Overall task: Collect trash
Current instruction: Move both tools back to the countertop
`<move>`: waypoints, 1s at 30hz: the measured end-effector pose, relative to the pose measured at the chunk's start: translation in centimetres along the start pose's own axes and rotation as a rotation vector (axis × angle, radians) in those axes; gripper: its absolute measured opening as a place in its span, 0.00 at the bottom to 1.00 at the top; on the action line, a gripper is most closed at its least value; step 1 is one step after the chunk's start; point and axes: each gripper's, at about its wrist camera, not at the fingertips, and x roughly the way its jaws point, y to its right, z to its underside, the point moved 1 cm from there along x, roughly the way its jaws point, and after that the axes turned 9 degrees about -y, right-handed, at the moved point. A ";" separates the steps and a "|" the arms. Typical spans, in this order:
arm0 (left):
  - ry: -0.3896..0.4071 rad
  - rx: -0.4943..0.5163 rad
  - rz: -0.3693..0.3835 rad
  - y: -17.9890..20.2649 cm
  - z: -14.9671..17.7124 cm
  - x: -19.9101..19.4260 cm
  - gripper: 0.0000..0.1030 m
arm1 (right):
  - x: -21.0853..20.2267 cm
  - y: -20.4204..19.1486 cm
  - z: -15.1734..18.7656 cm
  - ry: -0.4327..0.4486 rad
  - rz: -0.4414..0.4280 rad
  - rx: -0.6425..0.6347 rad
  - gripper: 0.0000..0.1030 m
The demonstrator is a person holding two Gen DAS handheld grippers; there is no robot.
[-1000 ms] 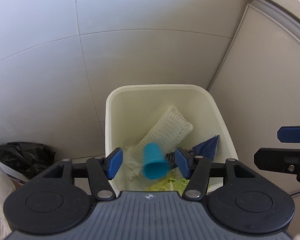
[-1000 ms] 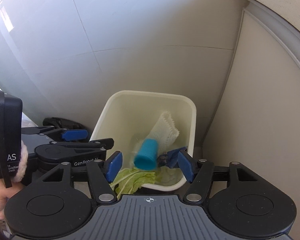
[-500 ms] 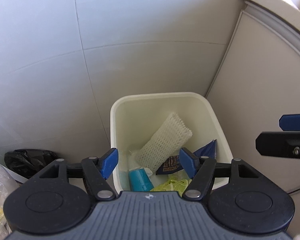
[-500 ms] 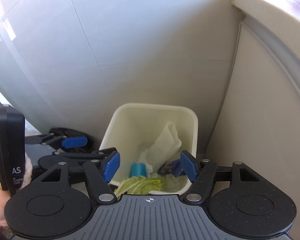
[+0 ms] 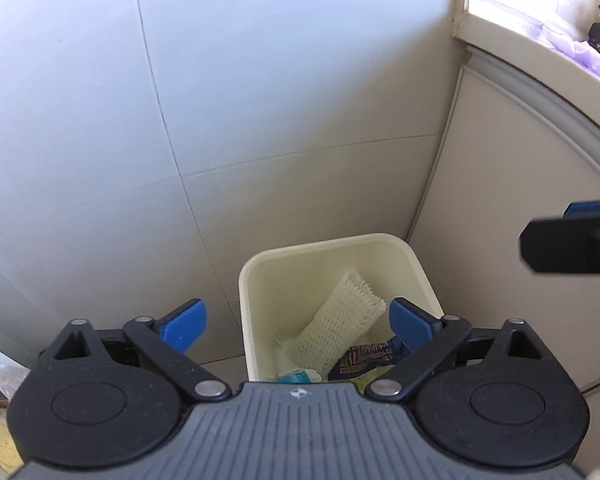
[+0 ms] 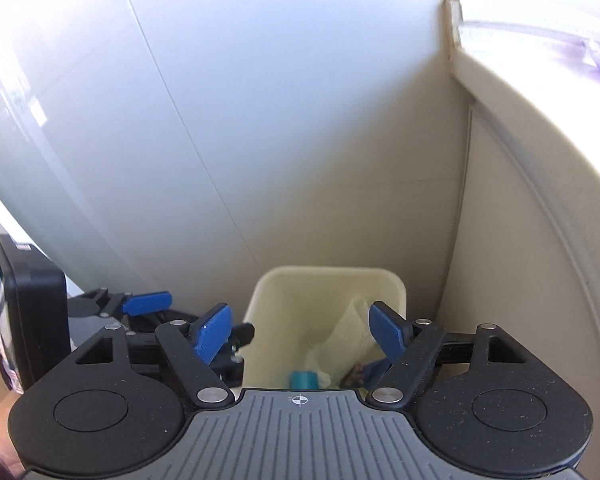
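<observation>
Behind everything rises a pale grey tiled wall [image 5: 260,100], meeting a cream cabinet panel [image 5: 520,220] on the right, with a countertop edge [image 5: 512,28] running along the top of that panel. Tucked into the corner where the two surfaces meet stands a cream rectangular plastic trash bin [image 5: 256,276], seen from above in both wrist views [image 6: 396,284].

Next in size, the left gripper [image 5: 298,322] hangs above the bin's near edge with its blue-padded jaws spread wide and nothing between them; its left pad sits over the floor beside the bin, its right pad over the bin's opening. The right gripper [image 6: 298,334] hovers likewise over the bin, jaws spread and empty. From the right wrist view the left gripper's black body and blue fingers appear just to the left of the bin; from the left wrist view a black finger of the right gripper juts in at the right edge.

Inside the bin, a white foam mesh sleeve [image 5: 340,322] leans diagonally against the far wall [image 6: 354,332]. Beside its lower end lies a dark blue printed snack wrapper [image 5: 364,360]. A small teal plastic cup [image 6: 303,380] rests at the bottom near the bin's front wall, partly hidden by the gripper body, with crumpled white paper [image 6: 320,358] just beside it.
</observation>
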 end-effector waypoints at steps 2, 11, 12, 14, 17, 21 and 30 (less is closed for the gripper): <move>-0.004 0.003 0.003 0.0 -0.6 -0.5 0.97 | -1.2 -0.1 -0.4 0.032 0.006 0.002 0.78; 0.053 0.066 -0.004 2.0 -3.0 -4.5 0.99 | -6.4 0.6 -2.8 0.119 0.058 -0.003 0.88; 0.061 0.072 -0.002 2.3 -3.3 -5.0 0.99 | -7.0 0.7 -3.0 0.130 0.063 -0.005 0.88; 0.079 0.079 0.009 3.0 -4.2 -5.9 0.99 | -8.2 0.8 -3.3 0.154 0.067 -0.011 0.88; 0.115 0.091 0.037 4.4 -5.2 -6.9 0.99 | -10.2 1.0 -4.0 0.187 0.070 -0.023 0.91; 0.156 0.113 0.070 6.5 -6.8 -8.2 0.99 | -12.6 1.4 -4.3 0.234 0.070 -0.036 0.94; 0.195 0.185 0.122 12.8 -11.4 -7.9 0.99 | -17.0 9.5 -7.2 0.315 0.187 0.046 0.98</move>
